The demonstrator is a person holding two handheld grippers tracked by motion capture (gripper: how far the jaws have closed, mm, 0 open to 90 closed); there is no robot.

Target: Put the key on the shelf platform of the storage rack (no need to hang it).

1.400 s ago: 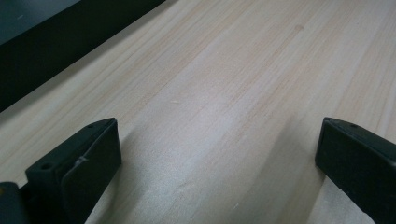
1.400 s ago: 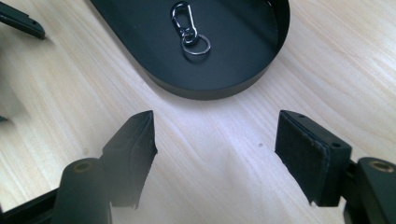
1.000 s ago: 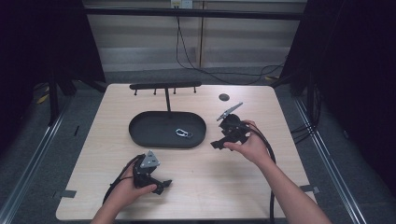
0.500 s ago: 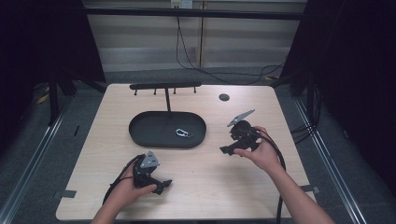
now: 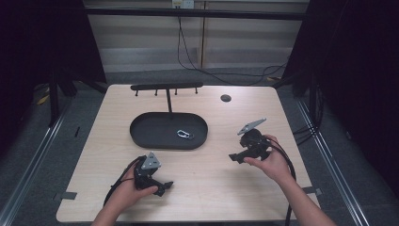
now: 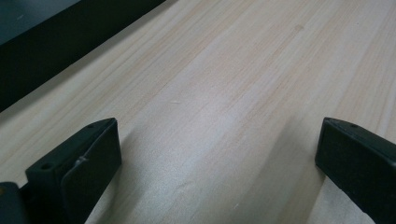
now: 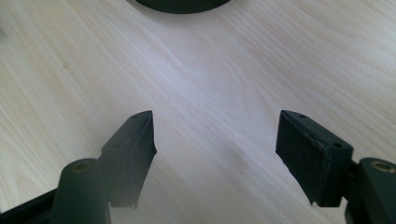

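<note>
The right tongs have drawn back from beside the black oval tray toward the near right of the pale wooden surface, jaws apart and empty. That reads as a retreat after a drop: the small silver carabiner lies in the tray. The left tongs, also apart and empty, haven't stirred.

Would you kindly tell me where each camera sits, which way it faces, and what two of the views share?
High view: above the person's side, looking forward and down on the table, black tray and carabiner; both forearms, left claw, right claw.
Left gripper view: on the left claw, facing bare wood; jaws apart.
Right gripper view: on the right claw, facing wood and the tray's edge; jaws apart.
Shared: the tray, in the high and right gripper views.
</note>
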